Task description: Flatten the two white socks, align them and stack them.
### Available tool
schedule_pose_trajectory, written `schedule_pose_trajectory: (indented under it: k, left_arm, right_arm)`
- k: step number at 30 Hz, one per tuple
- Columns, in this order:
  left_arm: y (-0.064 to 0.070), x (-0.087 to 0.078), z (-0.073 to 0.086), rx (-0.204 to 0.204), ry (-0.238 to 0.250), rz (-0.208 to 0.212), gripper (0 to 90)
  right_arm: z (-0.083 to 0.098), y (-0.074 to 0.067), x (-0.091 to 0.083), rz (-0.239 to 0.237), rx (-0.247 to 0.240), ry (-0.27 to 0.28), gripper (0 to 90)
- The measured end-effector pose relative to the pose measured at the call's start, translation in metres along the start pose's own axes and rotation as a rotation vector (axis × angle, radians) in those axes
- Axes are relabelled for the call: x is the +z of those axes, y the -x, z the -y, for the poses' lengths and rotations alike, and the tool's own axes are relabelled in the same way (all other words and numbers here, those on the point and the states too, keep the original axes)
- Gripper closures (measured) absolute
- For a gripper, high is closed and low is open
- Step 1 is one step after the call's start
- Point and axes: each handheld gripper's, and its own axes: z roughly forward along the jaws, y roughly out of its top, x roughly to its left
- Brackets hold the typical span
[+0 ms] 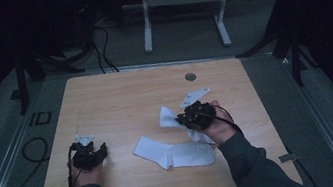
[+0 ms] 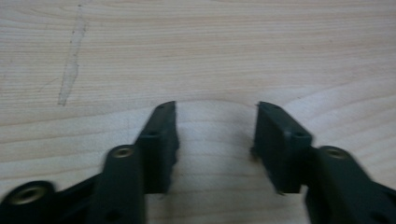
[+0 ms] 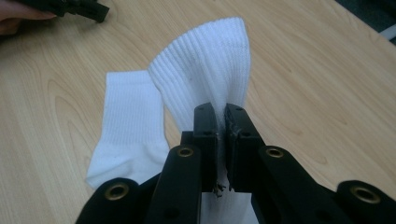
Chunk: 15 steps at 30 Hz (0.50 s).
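In the right gripper view, my right gripper (image 3: 220, 116) is shut on the ribbed cuff of a white sock (image 3: 205, 65), which stands up from the jaws. A second white sock (image 3: 128, 121) lies flat on the wooden table beside it. From above, the right gripper (image 1: 181, 119) holds its sock (image 1: 167, 116) lifted at centre right. The flat sock (image 1: 174, 154) rests just below and left of it. My left gripper (image 1: 98, 152) stays low at the table's left. Its jaws (image 2: 215, 116) stand open over bare wood with nothing between them.
The wooden table (image 1: 120, 101) has a round grommet (image 1: 190, 76) near its far edge. A white desk frame (image 1: 146, 26) stands on the floor beyond. A black cable loop (image 1: 36, 149) lies on the floor at the left. My other gripper (image 3: 70, 7) shows far off.
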Motion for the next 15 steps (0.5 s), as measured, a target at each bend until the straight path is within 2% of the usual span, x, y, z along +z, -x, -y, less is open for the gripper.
schedule_pose_trajectory:
  k: [3, 5, 15]
  left_arm:
    - [0.002, -0.001, 0.000, 0.014, -0.007, 0.011, 60.4]
    - [0.002, -0.001, 0.000, 0.016, -0.009, 0.016, 61.7]
    - [0.002, -0.001, 0.000, 0.015, -0.006, 0.019, 57.9]
  right_arm:
    - [-0.003, 0.000, -0.004, 0.004, -0.005, 0.009, 84.0]
    - [-0.005, 0.001, -0.008, 0.010, -0.009, 0.015, 83.9]
    - [-0.007, -0.001, -0.026, 0.019, -0.016, 0.047, 83.9]
